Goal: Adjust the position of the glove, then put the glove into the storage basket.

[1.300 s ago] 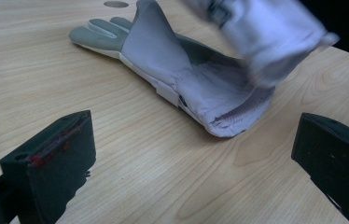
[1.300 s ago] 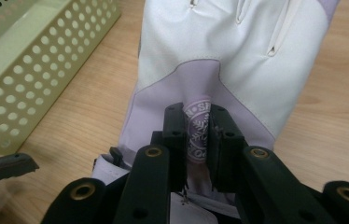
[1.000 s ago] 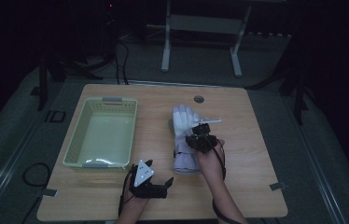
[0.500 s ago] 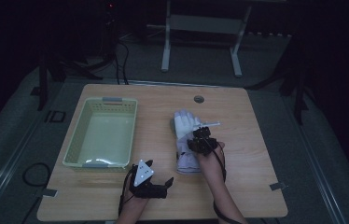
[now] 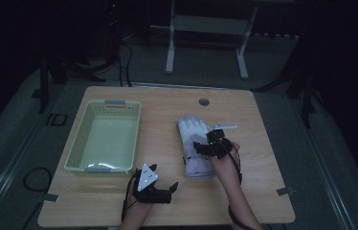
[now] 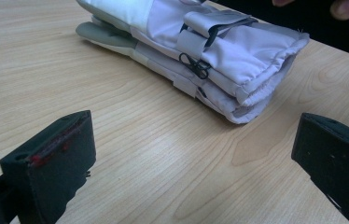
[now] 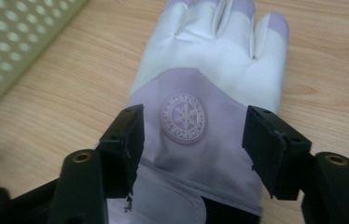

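Observation:
Two pale lilac and white gloves [image 5: 191, 136] lie stacked, one on the other, right of the table's middle, fingers pointing away from me. Their cuffs [image 6: 238, 60] face my left gripper. My right gripper [image 5: 200, 145] hovers over the top glove [image 7: 210, 70]. Its jaws have just been opening and now stand apart on either side of the round snowflake badge [image 7: 182, 117], pressing on nothing. My left gripper [image 5: 163, 176] rests near the front edge, left of the gloves. It is open with bare wood between its jaws [image 6: 191, 135].
A pale green perforated basket [image 5: 75, 148] stands empty on the table's left half, and its corner [image 7: 14, 37] appears in the right gripper view. A round cable hole [image 5: 204, 101] sits near the table's far edge. Beyond the table are dark floor and a metal stand.
My right gripper has shifted slightly over the gloves. The left gripper and the gloves have stayed where they were.

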Demonstrator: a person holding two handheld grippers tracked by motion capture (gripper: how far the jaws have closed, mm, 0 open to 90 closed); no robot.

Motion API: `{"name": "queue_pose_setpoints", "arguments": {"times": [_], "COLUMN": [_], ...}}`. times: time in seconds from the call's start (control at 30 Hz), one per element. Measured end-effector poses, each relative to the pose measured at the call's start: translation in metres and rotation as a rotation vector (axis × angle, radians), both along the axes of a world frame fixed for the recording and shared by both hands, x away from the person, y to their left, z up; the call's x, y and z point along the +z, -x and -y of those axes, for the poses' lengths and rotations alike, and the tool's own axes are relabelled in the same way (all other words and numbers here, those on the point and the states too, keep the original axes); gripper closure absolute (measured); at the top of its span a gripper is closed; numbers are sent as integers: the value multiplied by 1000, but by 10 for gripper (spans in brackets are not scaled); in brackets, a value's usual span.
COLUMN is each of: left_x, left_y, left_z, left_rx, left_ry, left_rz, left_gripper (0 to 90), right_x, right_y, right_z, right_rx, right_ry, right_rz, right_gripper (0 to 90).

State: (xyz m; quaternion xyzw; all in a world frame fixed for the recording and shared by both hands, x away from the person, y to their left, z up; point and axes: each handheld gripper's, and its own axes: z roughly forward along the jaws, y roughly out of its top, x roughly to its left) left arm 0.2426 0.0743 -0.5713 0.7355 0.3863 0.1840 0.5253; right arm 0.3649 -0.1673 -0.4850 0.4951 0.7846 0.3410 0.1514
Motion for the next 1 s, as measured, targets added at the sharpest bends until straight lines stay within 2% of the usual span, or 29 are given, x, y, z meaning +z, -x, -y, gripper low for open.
{"name": "queue_pose_setpoints", "arguments": {"times": [0.13,0.2,0.23,0.27,0.37,0.4,0.43,0.5,0.57,0.6,0.63,0.67,0.7,0.77,0.83,0.87,0.93,1.0], "left_x": [0,0,0,0,0,0,0,0,0,0,1,1,1,3,6,8,15,17], "left_y": [0,0,0,0,0,0,-2,-2,0,0,0,0,0,-2,-6,-7,-10,-11], "left_z": [0,0,1,1,1,1,-1,-2,-1,-1,0,0,0,0,-1,-1,-1,-1], "left_rx": [0,2,3,-3,-4,-4,-13,-9,-11,-11,-23,-26,-28,-38,-64,-66,-53,-43], "left_ry": [-3,-7,-18,-22,-17,-17,-5,7,-2,-2,-16,-25,-27,-18,-9,-10,-47,-55], "left_rz": [-5,-5,3,5,0,0,-12,-14,0,0,6,5,3,-5,-11,-8,9,7], "left_gripper": [0,0,0,0,0,0,0,0,0,0,0,0,0,0,0,0,0,0], "right_x": [8,11,14,15,17,17,14,12,10,10,9,10,11,12,14,14,13,13], "right_y": [1,2,3,4,6,6,6,7,10,10,12,18,21,24,27,29,30,30], "right_z": [14,19,26,28,31,31,33,35,39,39,42,50,54,62,72,77,82,85], "right_rx": [50,41,42,40,79,79,119,154,196,196,210,248,262,262,271,271,274,267], "right_ry": [-80,-100,-137,-139,-130,-130,-91,-56,-46,-46,-42,-35,-38,-20,-38,-31,-20,-16], "right_rz": [13,6,7,13,40,40,63,89,108,108,134,181,205,213,240,248,264,263], "right_gripper": [250,258,250,231,147,147,148,152,166,166,192,187,185,183,185,186,191,195]}}
